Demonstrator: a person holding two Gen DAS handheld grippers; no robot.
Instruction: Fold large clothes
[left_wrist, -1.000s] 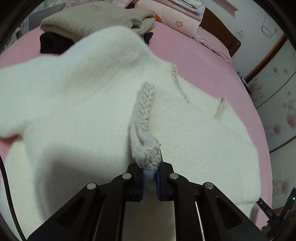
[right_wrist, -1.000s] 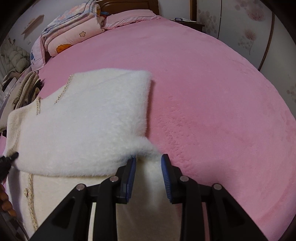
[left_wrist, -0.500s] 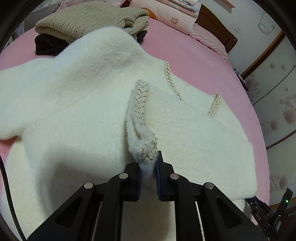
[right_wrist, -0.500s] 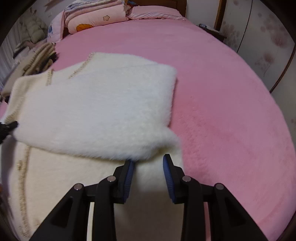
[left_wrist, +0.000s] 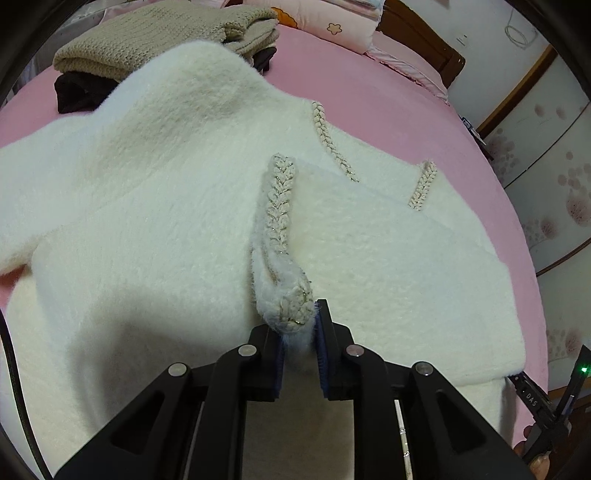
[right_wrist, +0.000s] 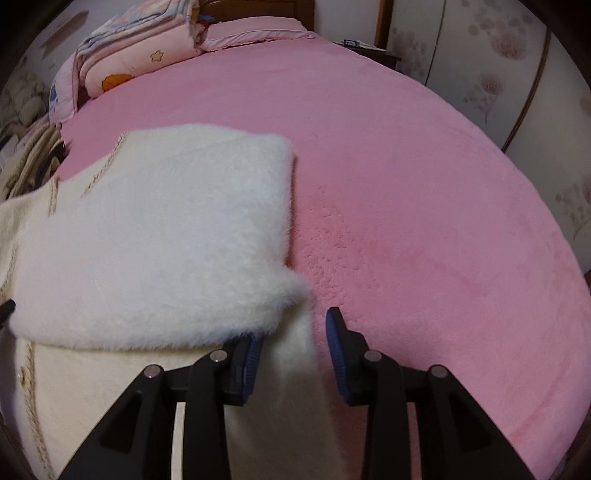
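A large fluffy white cardigan (left_wrist: 155, 206) with braided beige trim lies spread on the pink bed. My left gripper (left_wrist: 299, 332) is shut on its braided cuff (left_wrist: 288, 299), held just over the garment's middle. In the right wrist view the same cardigan (right_wrist: 155, 251) has a sleeve folded across its body. My right gripper (right_wrist: 293, 332) is open, with the cardigan's edge lying loose between its jaws.
A folded beige knit (left_wrist: 155, 40) on a dark garment (left_wrist: 77, 92) lies at the far left of the bed. Folded pink quilts (right_wrist: 140, 62) sit by the wooden headboard (left_wrist: 424, 44). The pink bed (right_wrist: 424, 203) stretches right toward floral wardrobe doors (right_wrist: 491, 74).
My left gripper has carried the cuff slightly lower over the cardigan. My right gripper has opened wider and drawn back a little from the folded sleeve.
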